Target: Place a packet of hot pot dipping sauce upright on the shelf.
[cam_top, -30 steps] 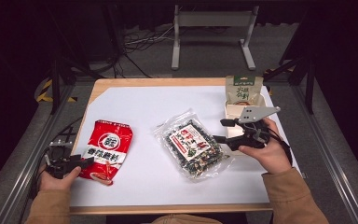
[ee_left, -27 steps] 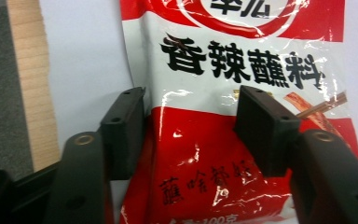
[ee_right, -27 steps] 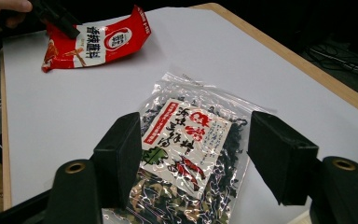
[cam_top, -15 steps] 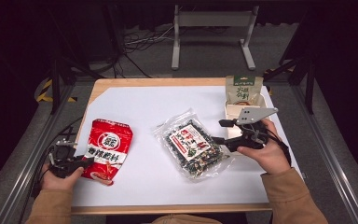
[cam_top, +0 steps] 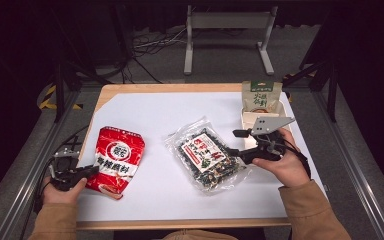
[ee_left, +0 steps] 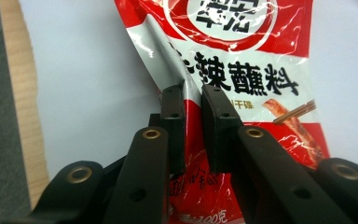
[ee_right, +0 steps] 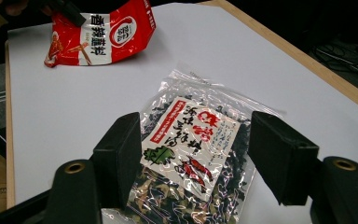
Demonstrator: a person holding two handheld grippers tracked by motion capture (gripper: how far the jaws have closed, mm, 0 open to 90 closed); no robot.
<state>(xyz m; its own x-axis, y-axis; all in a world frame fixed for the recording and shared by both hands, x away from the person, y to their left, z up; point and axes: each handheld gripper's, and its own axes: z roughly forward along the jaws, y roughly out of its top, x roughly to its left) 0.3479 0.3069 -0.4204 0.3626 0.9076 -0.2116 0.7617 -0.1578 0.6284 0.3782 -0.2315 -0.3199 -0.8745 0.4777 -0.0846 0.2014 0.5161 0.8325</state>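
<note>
Tan long sleeves [cam_top: 310, 210] on both forearms, left gripper [ee_left: 192, 100] matte black with brass-coloured rivets, right gripper [cam_top: 236, 142] black, grey three-cornered plate [cam_top: 270, 124] with dark screw holes, black trailing cable [cam_top: 300, 152]

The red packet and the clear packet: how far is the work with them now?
Nothing looks moved yet. In hand: the left gripper has just been closing and pinches a fold of the red packet. Left: the right gripper stands open around the clear packet, ungripped.

The left hand-held gripper [cam_top: 82, 173] lay low and level, its jaws having just been closing to a narrow gap. The right hand-held gripper [cam_top: 234, 144] pointed leftward, jaws spread wide, forearms entering from below.
</note>
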